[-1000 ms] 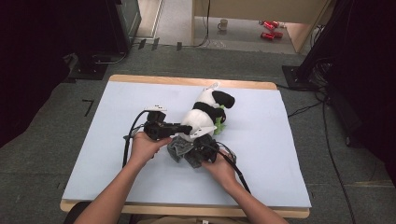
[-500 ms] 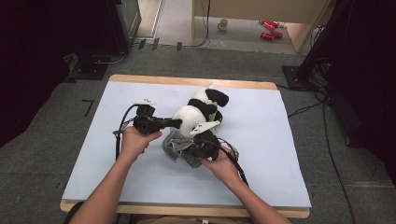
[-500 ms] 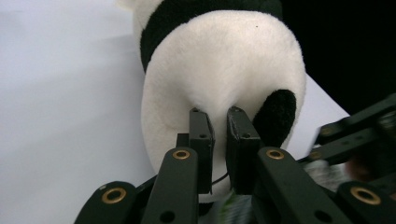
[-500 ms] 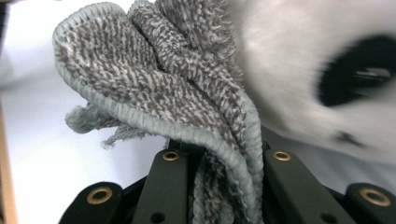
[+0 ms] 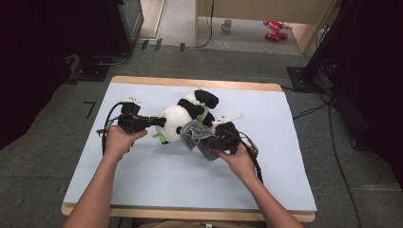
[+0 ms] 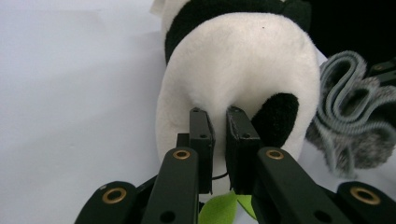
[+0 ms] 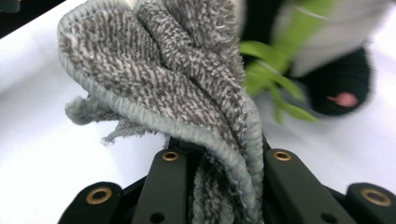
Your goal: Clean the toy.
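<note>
High view: a person at a pale blue table [image 5: 142, 190] works a plush panda [image 5: 183, 118] and a grey towel [image 5: 197, 137] with two handheld grippers. The panda lies just above the centre of the frame, its black-and-white head toward the upper right. Compared with a second ago, the left gripper [image 5: 159, 122] has drawn leftward from the middle of the frame and now reaches in from the left, its closed tips against the toy's white rump; the right gripper [image 5: 214, 142] has lifted the towel off the table surface, so the cloth hangs bunched against the panda's lower right side. Judged from this, the toy is being steadied or tugged while the cloth is brought up for wiping or wrapping. No container stands on the table; a mug [image 5: 227, 24] sits on the floor at the top of the frame, its contents impossible to tell

Left gripper view: the left gripper [image 6: 218, 130] has its jaws nearly together at lower centre, apparently nipping a pinch of white fur on the panda [image 6: 243, 70]; the towel [image 6: 350, 121] curls at the right edge, a green leaf [image 6: 219, 210] at the bottom

Right gripper view: the right gripper [image 7: 224, 158] is clamped on the towel [image 7: 177, 79], which rises in folds; the panda's black paw [image 7: 341, 88] and green leaves [image 7: 266, 70] blur at upper right
</note>
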Action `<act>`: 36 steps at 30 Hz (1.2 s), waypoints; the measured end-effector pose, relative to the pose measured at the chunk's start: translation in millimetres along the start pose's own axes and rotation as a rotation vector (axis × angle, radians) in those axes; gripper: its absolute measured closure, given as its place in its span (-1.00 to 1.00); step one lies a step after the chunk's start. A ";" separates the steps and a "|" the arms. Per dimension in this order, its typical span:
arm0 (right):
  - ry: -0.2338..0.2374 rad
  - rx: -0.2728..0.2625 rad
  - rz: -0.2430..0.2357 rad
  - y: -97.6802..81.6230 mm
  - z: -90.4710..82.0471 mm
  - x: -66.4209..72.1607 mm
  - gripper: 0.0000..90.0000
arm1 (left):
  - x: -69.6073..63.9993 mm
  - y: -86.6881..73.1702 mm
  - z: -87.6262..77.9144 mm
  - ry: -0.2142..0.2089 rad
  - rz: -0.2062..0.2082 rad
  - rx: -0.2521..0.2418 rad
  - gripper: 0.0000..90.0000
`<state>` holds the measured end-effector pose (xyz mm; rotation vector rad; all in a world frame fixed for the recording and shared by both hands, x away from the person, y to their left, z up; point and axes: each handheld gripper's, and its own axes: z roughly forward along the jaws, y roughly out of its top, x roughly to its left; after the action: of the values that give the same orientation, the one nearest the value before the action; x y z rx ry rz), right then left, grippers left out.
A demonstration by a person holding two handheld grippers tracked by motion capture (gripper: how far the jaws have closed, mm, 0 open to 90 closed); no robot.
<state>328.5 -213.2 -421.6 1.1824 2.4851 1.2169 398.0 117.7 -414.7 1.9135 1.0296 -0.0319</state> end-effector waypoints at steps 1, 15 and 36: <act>-0.004 -0.003 0.007 -0.4 -2.3 -4.4 0.73 | 1.8 0.1 -0.6 0.004 -0.003 -0.002 0.85; -0.085 0.071 0.169 -26.2 1.9 -67.2 0.66 | 33.0 -6.5 -2.1 0.090 0.007 -0.086 0.76; -0.112 0.121 0.234 -37.0 17.8 -85.5 0.15 | 40.2 -12.5 -31.1 -0.023 0.062 -0.147 -0.17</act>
<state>372.6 -275.7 -477.6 1.5635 2.4210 1.0277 404.2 169.1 -422.5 1.8062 0.9308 0.0564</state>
